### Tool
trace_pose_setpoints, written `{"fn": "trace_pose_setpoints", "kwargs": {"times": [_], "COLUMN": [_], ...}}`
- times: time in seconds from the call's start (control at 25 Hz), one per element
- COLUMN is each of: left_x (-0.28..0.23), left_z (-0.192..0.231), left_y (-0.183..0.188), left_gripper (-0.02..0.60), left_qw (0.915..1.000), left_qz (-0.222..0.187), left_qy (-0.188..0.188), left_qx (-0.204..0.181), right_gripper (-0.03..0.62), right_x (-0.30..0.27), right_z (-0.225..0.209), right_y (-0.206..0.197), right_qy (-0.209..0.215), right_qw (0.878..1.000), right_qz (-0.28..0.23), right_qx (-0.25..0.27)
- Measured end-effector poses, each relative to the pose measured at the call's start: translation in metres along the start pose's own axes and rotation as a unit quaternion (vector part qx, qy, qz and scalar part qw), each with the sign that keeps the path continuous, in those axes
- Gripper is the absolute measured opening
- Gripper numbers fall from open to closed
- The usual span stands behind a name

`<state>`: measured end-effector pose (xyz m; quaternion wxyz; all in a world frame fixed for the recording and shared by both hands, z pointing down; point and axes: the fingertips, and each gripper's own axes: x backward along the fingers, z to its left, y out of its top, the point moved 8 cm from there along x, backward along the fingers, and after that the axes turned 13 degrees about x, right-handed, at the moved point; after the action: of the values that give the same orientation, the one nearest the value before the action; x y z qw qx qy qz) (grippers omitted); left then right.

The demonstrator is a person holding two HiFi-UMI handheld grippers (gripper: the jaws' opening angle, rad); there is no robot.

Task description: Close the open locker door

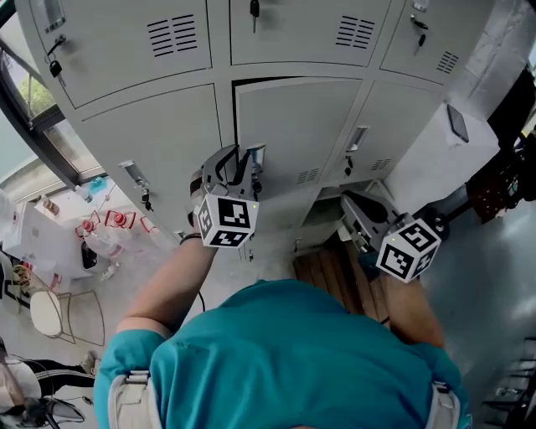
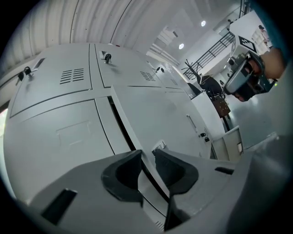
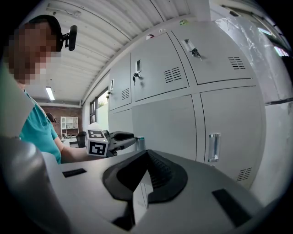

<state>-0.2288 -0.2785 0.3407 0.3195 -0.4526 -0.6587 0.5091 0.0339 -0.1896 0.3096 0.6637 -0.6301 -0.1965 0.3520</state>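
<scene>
The middle grey locker door point(image 1: 293, 126) stands slightly ajar, with a dark gap along its top and left edge. My left gripper point(image 1: 239, 163) is at the door's silver handle point(image 1: 256, 156), pointing level at the lockers. In the left gripper view its jaws point(image 2: 146, 155) stand apart; the door's edge point(image 2: 123, 132) and the handle point(image 2: 160, 145) show through the gap, with nothing pressed between the pads. My right gripper point(image 1: 352, 209) hangs lower right, off the lockers. Its tips point(image 3: 146, 153) meet with nothing held. The left gripper point(image 3: 132, 138) shows there by the handle.
Closed lockers surround the door, with handles point(image 3: 213, 147) and keys point(image 1: 254, 10) sticking out. A white cabinet point(image 1: 435, 155) stands at the right and a wooden board point(image 1: 331, 268) lies on the floor below. Bottles and bags point(image 1: 100, 230) clutter the floor at the left by a window.
</scene>
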Motion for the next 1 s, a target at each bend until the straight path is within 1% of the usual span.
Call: {"fn": "trace_pose_setpoints", "kwargs": {"times": [0.24,0.48,0.56,0.64,0.72,0.8,0.92,1.0], "left_x": [-0.001,-0.011,-0.015,-0.019,-0.022,-0.023,-0.025,-0.027], "left_z": [0.004,0.010,0.012,0.012,0.011,0.008,0.004,0.002], "left_y": [0.003,0.002,0.001,0.000,-0.002,-0.006,-0.011,-0.014], "left_gripper": [0.101,0.101,0.101,0.101,0.101,0.101,0.101,0.101], "left_qw": [0.9978,0.9958,0.9940,0.9905,0.9839,0.9733,0.9504,0.9355], "left_qz": [-0.035,-0.029,-0.028,-0.025,-0.025,-0.026,-0.021,-0.016], "left_qy": [0.004,0.010,0.016,0.026,0.041,0.057,0.075,0.081], "left_qx": [-0.056,-0.086,-0.104,-0.133,-0.172,-0.221,-0.301,-0.344], "right_gripper": [0.002,0.002,0.002,0.002,0.002,0.002,0.002,0.002], "right_x": [-0.011,-0.019,-0.022,-0.024,-0.027,-0.030,-0.034,-0.036], "right_z": [0.006,0.013,0.014,0.014,0.015,0.017,0.019,0.019], "right_y": [-0.001,0.002,0.001,0.000,0.000,0.001,0.002,0.001], "right_qy": [-0.014,-0.017,-0.019,-0.022,-0.022,-0.019,-0.016,-0.017], "right_qw": [1.000,1.000,1.000,1.000,1.000,1.000,1.000,1.000], "right_qz": [0.010,0.010,0.012,0.016,0.017,0.015,0.015,0.017], "right_qx": [-0.004,-0.003,-0.004,-0.006,-0.006,-0.005,-0.006,-0.007]}}
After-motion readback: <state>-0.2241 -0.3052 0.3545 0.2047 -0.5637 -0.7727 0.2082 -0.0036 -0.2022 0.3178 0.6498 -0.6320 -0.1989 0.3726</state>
